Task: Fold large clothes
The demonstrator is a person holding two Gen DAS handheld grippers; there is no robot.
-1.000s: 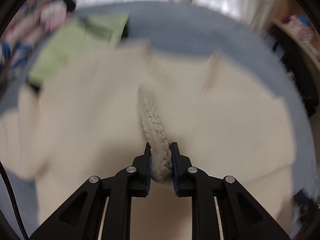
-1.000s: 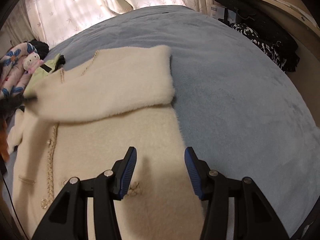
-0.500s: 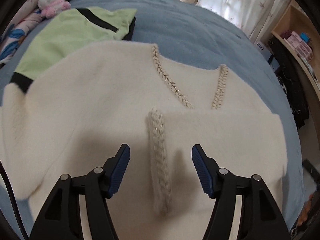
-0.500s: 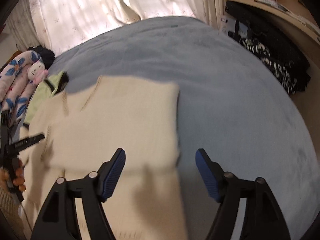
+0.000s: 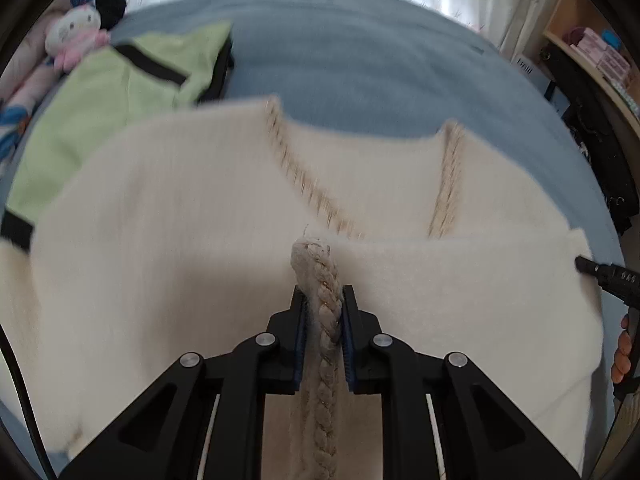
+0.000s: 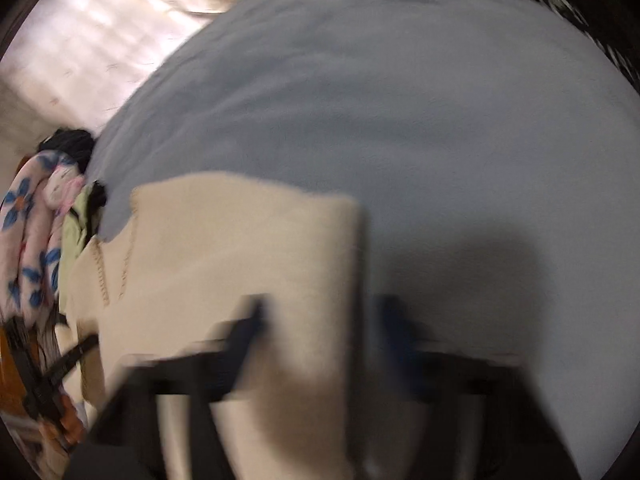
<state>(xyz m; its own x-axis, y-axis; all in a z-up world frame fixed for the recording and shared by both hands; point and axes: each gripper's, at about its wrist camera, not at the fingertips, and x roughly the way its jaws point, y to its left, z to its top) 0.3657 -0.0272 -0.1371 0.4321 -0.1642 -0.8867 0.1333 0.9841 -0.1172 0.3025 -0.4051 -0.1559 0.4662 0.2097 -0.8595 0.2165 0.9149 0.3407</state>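
Observation:
A cream fleece cardigan (image 5: 168, 216) with braided trim lies spread on a blue bed (image 5: 360, 60). One sleeve (image 5: 460, 280) is folded across its chest. My left gripper (image 5: 323, 316) is shut on the sleeve's braided cuff (image 5: 320, 276). In the blurred right wrist view my right gripper (image 6: 320, 320) is open, its jaws set wide over the cardigan's right edge (image 6: 344, 264), holding nothing. The right gripper's tip also shows in the left wrist view (image 5: 600, 276) at the folded sleeve's far end.
A light green garment with black trim (image 5: 120, 92) lies behind the cardigan on the left, beside a plush toy (image 5: 76, 36) and a floral pillow (image 6: 32, 240). Curtains stand behind the bed. A shelf and dark items (image 5: 592, 132) are on the right.
My left gripper, open half a second ago, has closed on the braided cuff again. My right gripper has swung down toward the cardigan's right edge and stays open.

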